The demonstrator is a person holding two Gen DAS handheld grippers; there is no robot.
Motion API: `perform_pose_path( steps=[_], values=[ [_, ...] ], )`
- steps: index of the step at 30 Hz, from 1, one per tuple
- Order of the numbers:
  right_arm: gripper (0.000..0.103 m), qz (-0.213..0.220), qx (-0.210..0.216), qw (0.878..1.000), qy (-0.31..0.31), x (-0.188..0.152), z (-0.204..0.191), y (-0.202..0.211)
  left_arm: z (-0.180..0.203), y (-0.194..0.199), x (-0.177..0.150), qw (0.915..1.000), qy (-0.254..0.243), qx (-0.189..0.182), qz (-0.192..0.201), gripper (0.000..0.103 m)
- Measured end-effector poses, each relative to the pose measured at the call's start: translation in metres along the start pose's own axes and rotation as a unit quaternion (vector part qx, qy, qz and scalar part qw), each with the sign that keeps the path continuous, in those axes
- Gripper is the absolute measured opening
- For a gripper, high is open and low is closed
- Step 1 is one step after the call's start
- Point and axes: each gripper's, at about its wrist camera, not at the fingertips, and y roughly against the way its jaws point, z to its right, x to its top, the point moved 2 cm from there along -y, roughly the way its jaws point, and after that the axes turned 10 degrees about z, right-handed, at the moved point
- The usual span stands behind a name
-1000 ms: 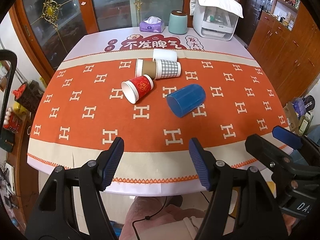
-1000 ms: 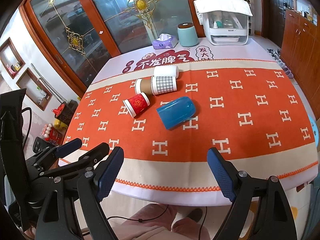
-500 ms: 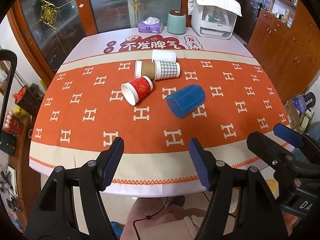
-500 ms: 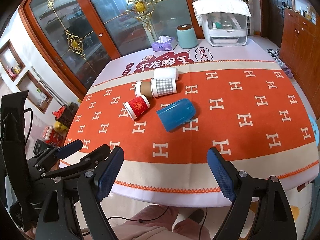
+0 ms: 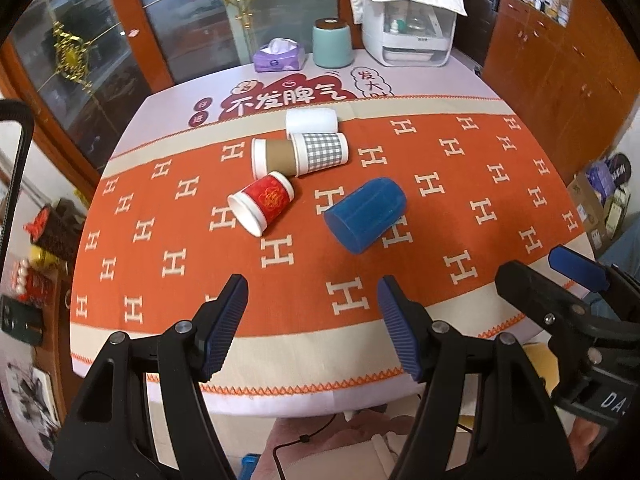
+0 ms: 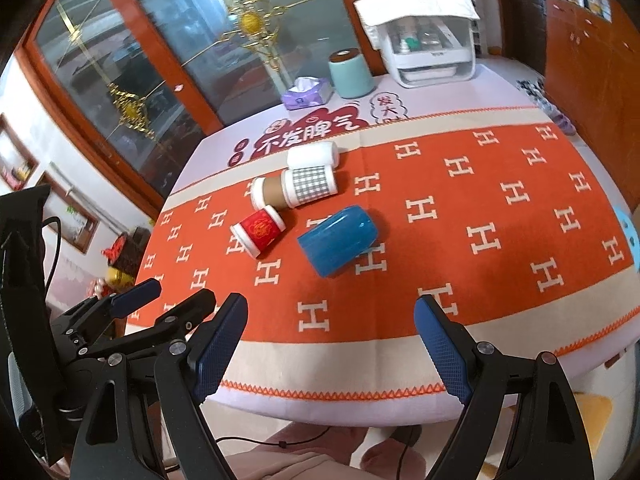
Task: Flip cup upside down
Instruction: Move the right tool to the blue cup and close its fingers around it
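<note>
Several cups lie on their sides on the orange tablecloth [image 5: 460,184]: a blue plastic cup [image 5: 365,215] [image 6: 338,240], a red paper cup [image 5: 262,202] [image 6: 258,230], a brown paper cup [image 5: 272,156] [image 6: 266,192], a grey-checked cup [image 5: 320,152] [image 6: 310,184] and a white cup [image 5: 312,120] [image 6: 312,155]. My left gripper [image 5: 312,328] is open and empty over the table's near edge. My right gripper [image 6: 330,354] is open and empty, also at the near edge. Each gripper shows in the other's view: the right [image 5: 576,276], the left [image 6: 136,300].
At the table's far end stand a purple tissue pack [image 5: 279,56], a teal canister [image 5: 332,42] and a white appliance [image 5: 408,28]. Glass doors [image 5: 200,20] are behind the table and wooden cabinets [image 5: 560,52] on the right.
Both grippers have moved a little forward toward the table, so the cups sit lower and closer in both views. The cups have not moved.
</note>
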Motion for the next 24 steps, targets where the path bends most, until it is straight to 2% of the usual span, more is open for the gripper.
perform_pose_path(
  steps=[5, 8, 16, 24],
  values=[
    [0.087, -0.004, -0.028, 0.999, -0.044, 0.008, 0.019, -0.024, 0.004, -0.031, 0.022, 0.9989, -0.037, -0.021, -0.021, 0.065],
    [0.087, -0.011, -0.042, 0.997, -0.07, 0.012, 0.031, -0.047, 0.011, -0.058, 0.034, 0.9956, -0.076, -0.038, -0.04, 0.065],
    [0.087, -0.054, -0.083, 0.979, -0.176, 0.001, 0.078, -0.13, 0.041, -0.142, 0.06, 0.9753, -0.186, -0.085, -0.083, 0.065],
    [0.084, -0.089, -0.105, 0.958, -0.25, -0.032, 0.117, -0.189, 0.068, -0.227, 0.064, 0.954, -0.223, -0.127, -0.155, 0.065]
  ],
)
